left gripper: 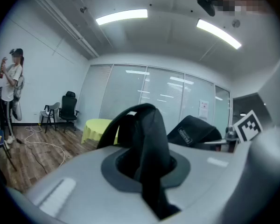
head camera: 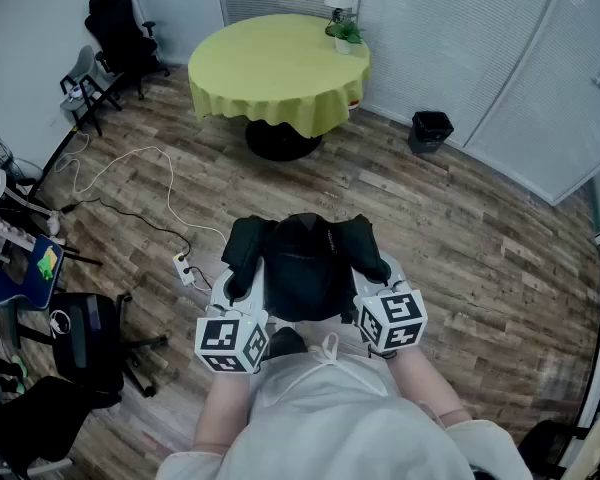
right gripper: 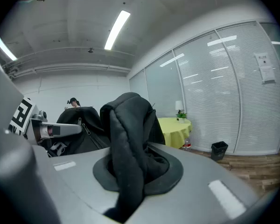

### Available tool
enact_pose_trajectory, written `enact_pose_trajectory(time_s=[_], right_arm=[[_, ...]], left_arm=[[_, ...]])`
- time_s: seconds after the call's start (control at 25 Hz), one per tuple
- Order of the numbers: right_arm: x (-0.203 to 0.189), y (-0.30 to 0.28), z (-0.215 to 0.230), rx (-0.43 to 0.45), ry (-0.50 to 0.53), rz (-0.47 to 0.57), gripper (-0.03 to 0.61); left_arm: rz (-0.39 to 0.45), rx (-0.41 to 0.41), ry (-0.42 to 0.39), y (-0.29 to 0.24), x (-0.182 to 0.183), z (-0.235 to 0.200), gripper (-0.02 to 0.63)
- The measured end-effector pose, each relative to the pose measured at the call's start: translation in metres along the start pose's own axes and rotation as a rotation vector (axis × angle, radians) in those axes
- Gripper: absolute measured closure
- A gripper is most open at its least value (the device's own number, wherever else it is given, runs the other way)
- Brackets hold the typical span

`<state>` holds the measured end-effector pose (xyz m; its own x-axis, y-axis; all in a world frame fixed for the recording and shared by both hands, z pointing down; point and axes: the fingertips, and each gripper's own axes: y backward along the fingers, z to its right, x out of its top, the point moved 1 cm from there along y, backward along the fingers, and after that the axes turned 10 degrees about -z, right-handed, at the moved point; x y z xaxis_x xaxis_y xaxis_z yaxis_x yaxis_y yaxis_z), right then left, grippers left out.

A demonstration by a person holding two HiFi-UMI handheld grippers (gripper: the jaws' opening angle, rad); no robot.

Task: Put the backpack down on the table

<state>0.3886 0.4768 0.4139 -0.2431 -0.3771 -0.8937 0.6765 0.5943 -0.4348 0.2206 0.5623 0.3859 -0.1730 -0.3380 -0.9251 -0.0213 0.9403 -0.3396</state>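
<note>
A black backpack (head camera: pixel 302 266) hangs in the air in front of me, held between both grippers above the wooden floor. My left gripper (head camera: pixel 242 290) is shut on its left shoulder strap (left gripper: pixel 147 143), which runs up out of the jaws. My right gripper (head camera: pixel 375 280) is shut on the right strap (right gripper: pixel 128 143), bunched thick between the jaws. The round table with a yellow-green cloth (head camera: pixel 278 68) stands some way ahead; it also shows small and distant in the left gripper view as the table (left gripper: pixel 99 127) and in the right gripper view as the table (right gripper: pixel 175 127).
A white lamp and a small potted plant (head camera: pixel 342 23) stand at the table's far right edge. A black bin (head camera: pixel 430 130) sits by the glass wall. Cables and a power strip (head camera: pixel 185 268) lie on the floor to my left. Chairs (head camera: pixel 120 38) and a person (left gripper: pixel 10 94) are at the left.
</note>
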Motion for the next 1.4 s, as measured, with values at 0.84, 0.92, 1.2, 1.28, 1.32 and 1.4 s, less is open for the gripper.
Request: enact_pose_trajectory(time_s=[0.84, 0.92, 1.2, 1.28, 1.32, 1.4], right_arm=[[-0.011, -0.007, 0.012, 0.023, -0.032, -0.026, 0.541], [-0.012, -0.016, 0.014, 0.023, -0.035, -0.038, 0.541], [0.004, -0.069, 0.021, 0.014, -0.045, -0.058, 0.541], [0.014, -0.088, 0.026, 0.005, -0.049, -0.061, 0.542], [0.021, -0.099, 0.027, 0.002, -0.049, -0.061, 0.542], [0.036, -0.122, 0.028, -0.004, -0.047, -0.058, 0.542]], left_arm=[[-0.024, -0.013, 0.01, -0.016, -0.01, 0.006, 0.581], [-0.034, -0.017, 0.015, -0.024, -0.011, 0.0, 0.581], [-0.049, -0.033, 0.029, -0.074, 0.002, -0.036, 0.581], [-0.054, -0.043, 0.029, -0.093, 0.011, -0.049, 0.582], [-0.054, -0.049, 0.028, -0.102, 0.016, -0.056, 0.581], [-0.051, -0.061, 0.025, -0.121, 0.03, -0.073, 0.582]])
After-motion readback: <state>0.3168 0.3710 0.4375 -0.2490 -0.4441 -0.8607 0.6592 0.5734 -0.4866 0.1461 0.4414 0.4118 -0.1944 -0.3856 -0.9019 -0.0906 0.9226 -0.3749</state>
